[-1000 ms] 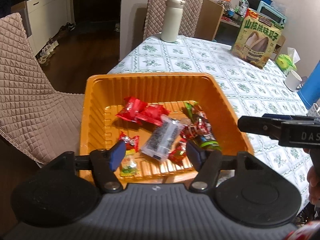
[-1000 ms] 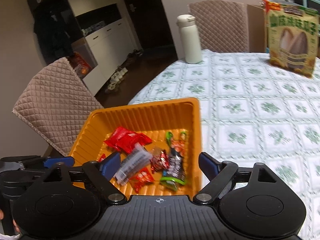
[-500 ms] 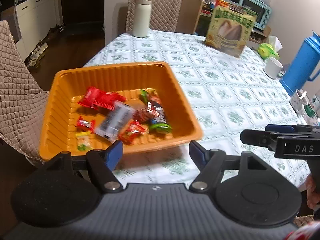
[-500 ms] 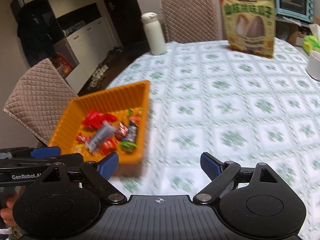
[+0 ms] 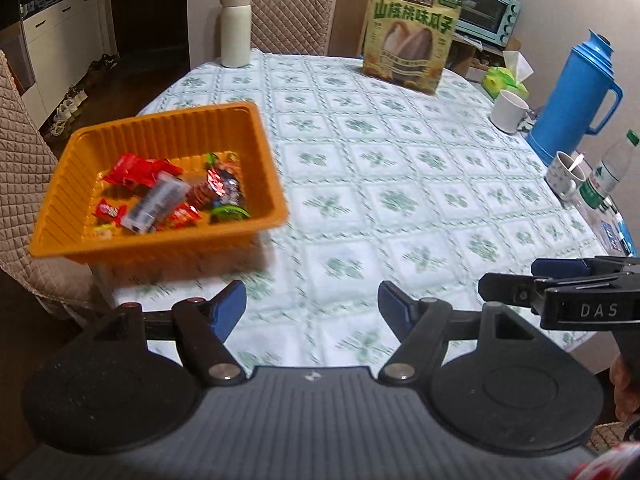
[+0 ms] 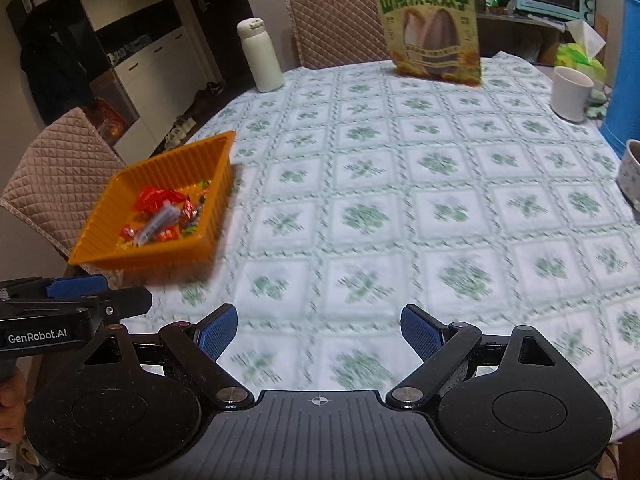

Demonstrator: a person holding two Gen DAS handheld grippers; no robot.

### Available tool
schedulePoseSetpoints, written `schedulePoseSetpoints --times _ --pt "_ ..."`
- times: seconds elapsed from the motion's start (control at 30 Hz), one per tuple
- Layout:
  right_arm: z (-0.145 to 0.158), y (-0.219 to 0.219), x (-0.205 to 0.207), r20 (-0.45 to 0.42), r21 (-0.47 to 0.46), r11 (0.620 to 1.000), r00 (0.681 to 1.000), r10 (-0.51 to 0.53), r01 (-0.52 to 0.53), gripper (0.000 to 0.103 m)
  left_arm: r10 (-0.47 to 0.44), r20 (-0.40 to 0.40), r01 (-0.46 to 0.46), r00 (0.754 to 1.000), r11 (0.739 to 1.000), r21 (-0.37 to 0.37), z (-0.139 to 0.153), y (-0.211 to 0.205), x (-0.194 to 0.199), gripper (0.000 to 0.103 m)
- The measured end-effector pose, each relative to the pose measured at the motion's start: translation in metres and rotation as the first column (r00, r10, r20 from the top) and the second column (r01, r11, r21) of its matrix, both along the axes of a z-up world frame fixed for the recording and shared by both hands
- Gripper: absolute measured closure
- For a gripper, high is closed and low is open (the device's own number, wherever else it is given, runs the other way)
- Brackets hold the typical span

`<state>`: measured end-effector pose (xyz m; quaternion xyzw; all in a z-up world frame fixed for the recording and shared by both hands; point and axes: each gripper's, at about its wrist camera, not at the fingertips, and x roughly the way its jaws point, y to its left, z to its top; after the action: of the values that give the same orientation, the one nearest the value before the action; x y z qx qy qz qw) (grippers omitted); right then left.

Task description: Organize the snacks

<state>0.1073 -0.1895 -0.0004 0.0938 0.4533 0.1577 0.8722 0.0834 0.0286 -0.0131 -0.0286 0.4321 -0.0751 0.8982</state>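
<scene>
An orange ribbed tray (image 5: 168, 128) sits at the near left edge of the table and holds several wrapped snacks (image 5: 160, 196), red, silver and green. It also shows in the right wrist view (image 6: 208, 160). My left gripper (image 5: 312, 308) is open and empty, above the table's near edge, right of the tray. My right gripper (image 6: 318, 332) is open and empty, over the tablecloth further right. Each gripper shows at the edge of the other's view.
A white flask (image 5: 236, 28) and a large seed bag (image 5: 410, 40) stand at the far side. A white mug (image 5: 510, 110), blue jug (image 5: 576, 96), cup (image 5: 564, 172) and bottle (image 5: 608, 172) stand at the right. Quilted chairs (image 5: 20, 184) flank the table.
Both grippers have pulled back and to the right, away from the tray. The tray now sits further left and smaller in both views. Both stay open.
</scene>
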Motion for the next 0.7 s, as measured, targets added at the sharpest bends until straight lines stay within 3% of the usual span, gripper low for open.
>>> schedulePoseSetpoints --times 0.7 --pt "-0.005 -0.05 -0.033 -0.01 0.0 0.999 0.999 0.043 -0.043 0.015 0.007 -0.002 -0.007 1.0 1.0 0.016 0.0 -0.055 -0.037 0.032"
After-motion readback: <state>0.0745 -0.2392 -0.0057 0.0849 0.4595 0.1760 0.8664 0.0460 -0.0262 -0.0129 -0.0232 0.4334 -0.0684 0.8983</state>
